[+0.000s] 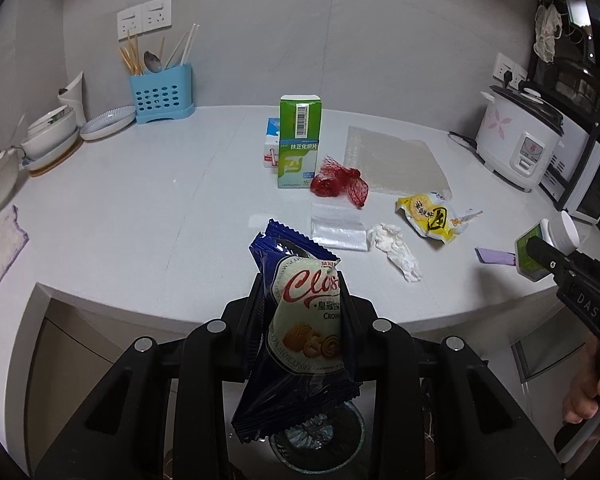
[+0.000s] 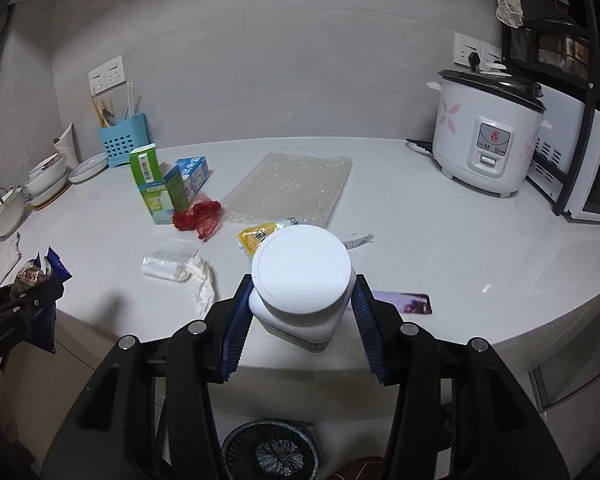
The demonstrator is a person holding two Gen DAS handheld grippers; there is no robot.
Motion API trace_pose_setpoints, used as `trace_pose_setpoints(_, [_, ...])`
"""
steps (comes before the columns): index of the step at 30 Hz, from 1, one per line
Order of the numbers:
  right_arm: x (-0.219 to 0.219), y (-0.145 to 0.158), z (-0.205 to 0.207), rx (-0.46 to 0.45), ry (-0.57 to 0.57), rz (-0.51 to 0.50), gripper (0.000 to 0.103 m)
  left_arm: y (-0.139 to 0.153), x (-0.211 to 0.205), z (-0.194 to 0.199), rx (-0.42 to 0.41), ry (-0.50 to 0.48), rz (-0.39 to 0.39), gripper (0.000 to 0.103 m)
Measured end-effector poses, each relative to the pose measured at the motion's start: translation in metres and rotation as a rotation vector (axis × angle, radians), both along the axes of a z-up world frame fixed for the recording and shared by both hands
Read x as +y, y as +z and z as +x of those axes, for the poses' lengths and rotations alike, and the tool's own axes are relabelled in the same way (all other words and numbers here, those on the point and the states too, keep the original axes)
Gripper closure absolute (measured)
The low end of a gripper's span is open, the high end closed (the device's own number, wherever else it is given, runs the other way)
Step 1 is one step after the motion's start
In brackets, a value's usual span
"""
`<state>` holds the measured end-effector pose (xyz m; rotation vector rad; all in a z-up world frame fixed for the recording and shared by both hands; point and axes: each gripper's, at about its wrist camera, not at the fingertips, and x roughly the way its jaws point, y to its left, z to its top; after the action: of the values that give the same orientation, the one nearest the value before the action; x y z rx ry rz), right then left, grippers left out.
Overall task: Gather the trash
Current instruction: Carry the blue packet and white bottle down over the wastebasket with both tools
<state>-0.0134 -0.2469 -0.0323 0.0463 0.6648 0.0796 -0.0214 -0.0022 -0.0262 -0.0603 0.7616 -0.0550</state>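
Past the counter's [image 1: 140, 216] rounded front edge, both grippers hang off the slab: the left gripper [image 1: 300, 288] pinches a blue cookie wrapper [image 1: 300, 340], the right gripper [image 2: 300, 300] clamps a white-capped bottle [image 2: 300, 276]. Bare counter stretches at nine o'clock and three o'clock; litter clusters at twelve. A mesh bin [image 2: 270, 450] below is cut off by the fingers

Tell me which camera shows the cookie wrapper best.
The left wrist view: the cookie wrapper fills the centre, pinched in the left gripper. The right wrist view catches only its blue edge at far left.
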Motion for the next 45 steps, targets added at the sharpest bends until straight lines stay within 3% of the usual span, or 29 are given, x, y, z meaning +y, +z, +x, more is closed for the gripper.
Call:
trace_pose_setpoints(12, [0.023, -0.053, -0.083, -0.009, 0.074, 0.035, 0.056, -0.037, -0.01, -0.074, -0.024, -0.012, -0.014, 0.072])
trace_pose_setpoints(19, [0.031, -0.102, -0.111, 0.034, 0.075, 0.04, 0.056, -0.077, -0.013, -0.109, -0.016, -0.019, -0.001, 0.072])
trace_pose_setpoints(29, [0.047, -0.18, -0.108, 0.126, 0.071, 0.015, 0.056, -0.158, -0.021, -0.1, 0.075, -0.01, 0.025, 0.072])
trace_pose_setpoints(45, [0.055, -0.302, -0.083, 0.295, 0.057, -0.024, 0.056, -0.279, -0.024, -0.068, 0.233, -0.006, -0.029, 0.072])
